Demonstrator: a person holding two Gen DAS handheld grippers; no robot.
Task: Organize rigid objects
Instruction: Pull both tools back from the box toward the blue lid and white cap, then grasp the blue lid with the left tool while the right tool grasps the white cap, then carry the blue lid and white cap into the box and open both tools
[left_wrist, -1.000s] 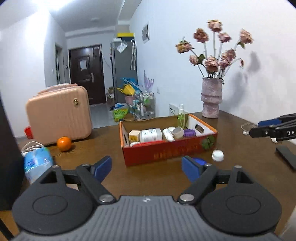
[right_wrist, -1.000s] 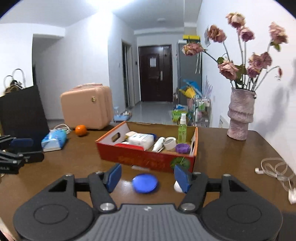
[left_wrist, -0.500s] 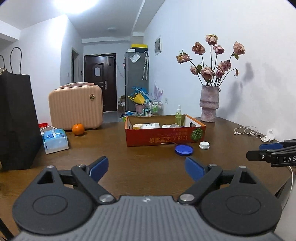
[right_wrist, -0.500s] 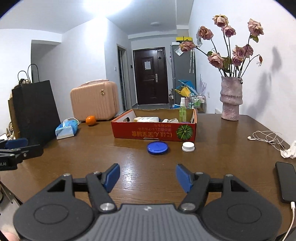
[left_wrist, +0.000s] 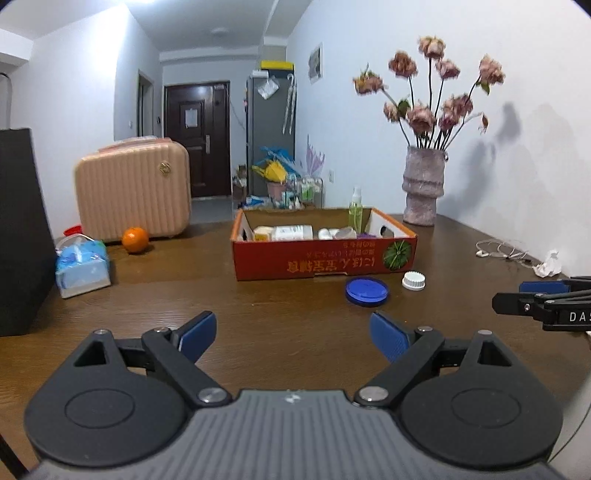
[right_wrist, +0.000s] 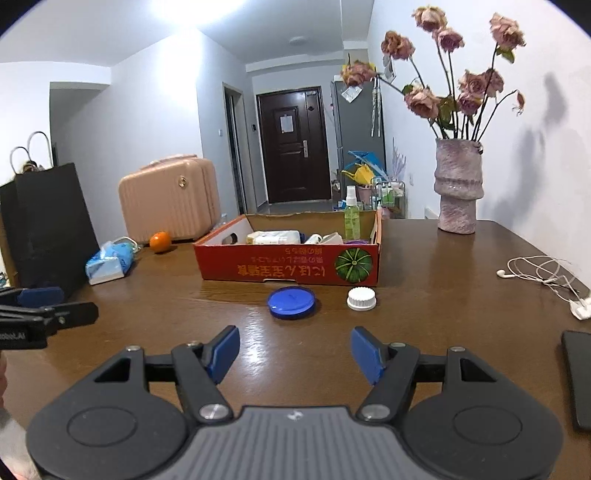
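Blue lid (right_wrist: 291, 302) and white cap (right_wrist: 361, 298) lie mid-frame before the red box (right_wrist: 288, 267); both the left gripper (left_wrist: 293, 338) and right gripper (right_wrist: 294, 354) gape empty. Next, probably: reach, pinch one, box it.

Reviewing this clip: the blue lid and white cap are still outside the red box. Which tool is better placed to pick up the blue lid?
Right. The right tool stands open with the blue lid almost centred ahead of it; from the left tool, it lies off to the right.
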